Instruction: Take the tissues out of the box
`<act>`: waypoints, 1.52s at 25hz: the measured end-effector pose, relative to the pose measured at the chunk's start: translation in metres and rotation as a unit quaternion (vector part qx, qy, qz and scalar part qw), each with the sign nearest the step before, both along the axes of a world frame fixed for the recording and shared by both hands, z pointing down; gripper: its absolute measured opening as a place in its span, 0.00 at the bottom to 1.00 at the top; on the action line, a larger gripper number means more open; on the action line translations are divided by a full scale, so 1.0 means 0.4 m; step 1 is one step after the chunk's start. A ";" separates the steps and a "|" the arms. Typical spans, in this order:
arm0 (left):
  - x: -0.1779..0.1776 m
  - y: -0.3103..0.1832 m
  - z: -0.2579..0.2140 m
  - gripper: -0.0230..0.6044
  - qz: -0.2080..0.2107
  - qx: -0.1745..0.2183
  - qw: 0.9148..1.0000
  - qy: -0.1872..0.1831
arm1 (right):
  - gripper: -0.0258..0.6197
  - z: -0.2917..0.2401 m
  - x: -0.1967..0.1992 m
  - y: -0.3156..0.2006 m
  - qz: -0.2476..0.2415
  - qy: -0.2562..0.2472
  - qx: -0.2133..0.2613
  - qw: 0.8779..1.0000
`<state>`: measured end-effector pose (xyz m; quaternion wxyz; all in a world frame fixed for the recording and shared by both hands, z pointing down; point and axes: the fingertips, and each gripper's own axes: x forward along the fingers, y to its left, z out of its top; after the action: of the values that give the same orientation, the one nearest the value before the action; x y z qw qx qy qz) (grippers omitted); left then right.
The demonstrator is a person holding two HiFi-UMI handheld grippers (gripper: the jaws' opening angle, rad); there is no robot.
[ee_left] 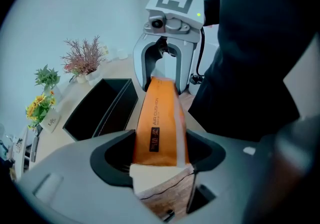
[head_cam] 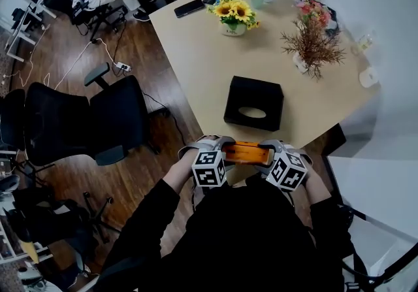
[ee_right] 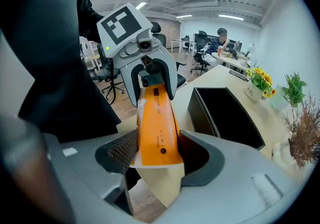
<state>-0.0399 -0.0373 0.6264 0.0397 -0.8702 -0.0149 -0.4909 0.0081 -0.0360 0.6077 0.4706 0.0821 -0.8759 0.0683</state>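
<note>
Orange plastic wraps the long flat tissue pack [head_cam: 246, 152] that we hold by the near edge of the beige table [head_cam: 196, 68]. Our left gripper [ee_left: 159, 155] is clamped on one end and our right gripper [ee_right: 155, 157] on the other, both jaws fairly wide. The black square tissue box [head_cam: 253, 102] stands apart, further on the table.

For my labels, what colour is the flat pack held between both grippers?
The flat pack is orange with small dark print, clearest in the right gripper view.
</note>
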 end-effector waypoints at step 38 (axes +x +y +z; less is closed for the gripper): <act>-0.103 -0.143 -0.354 0.52 -0.399 -0.070 0.827 0.391 | 0.30 -0.321 0.067 -0.167 0.224 -0.227 0.052 0.946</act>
<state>-0.0809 -0.0946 0.4847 -0.2179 -0.9198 0.3163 -0.0807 0.0347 -0.1029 0.4794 0.2270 0.2826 -0.9209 0.1433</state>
